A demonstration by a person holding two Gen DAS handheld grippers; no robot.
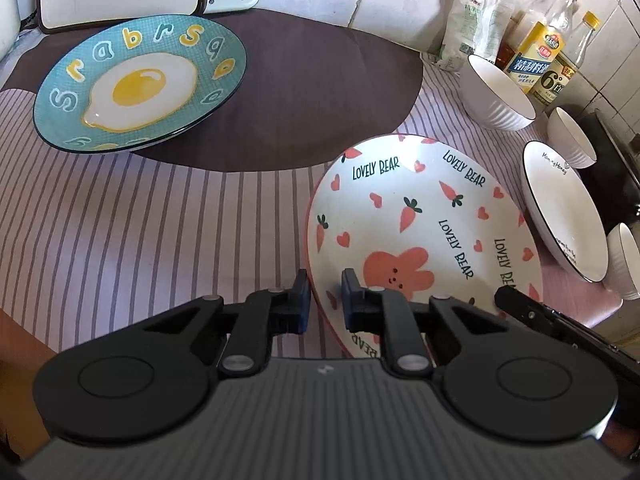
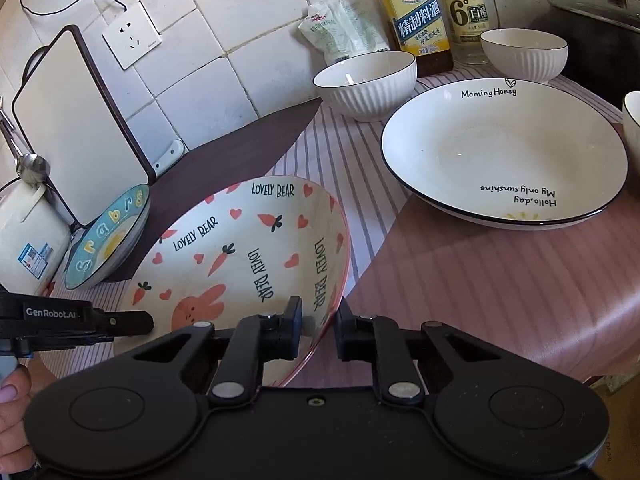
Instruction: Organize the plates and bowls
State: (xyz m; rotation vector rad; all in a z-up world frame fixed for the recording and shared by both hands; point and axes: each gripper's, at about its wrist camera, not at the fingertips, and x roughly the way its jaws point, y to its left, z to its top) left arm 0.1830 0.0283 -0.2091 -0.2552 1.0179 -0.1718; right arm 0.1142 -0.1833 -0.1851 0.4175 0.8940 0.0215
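Plates and bowls are spread over a striped cloth [image 1: 120, 216] on the counter. Seen from the left wrist, the carrot-and-bear plate [image 1: 424, 216] lies near and right of centre, and its near-left rim is clamped between the narrow-set pads of the left gripper [image 1: 325, 300]; the right gripper [image 1: 516, 304] is seen at the plate's right rim. An egg plate [image 1: 140, 80] rests far left on a dark mat [image 1: 320, 92], while a white plate [image 1: 564, 208] and ribbed white bowls [image 1: 496, 92] stand at the far right before the bottles [image 1: 548, 48]. Seen from the right wrist, the same bear plate [image 2: 248, 248] is gripped at its near-right rim by the right gripper [image 2: 320, 320], its fingers drawn close on the edge. The left gripper [image 2: 120, 322] is seen at the left, the white plate [image 2: 504, 152] far right, and a bowl [image 2: 364, 80] beyond.
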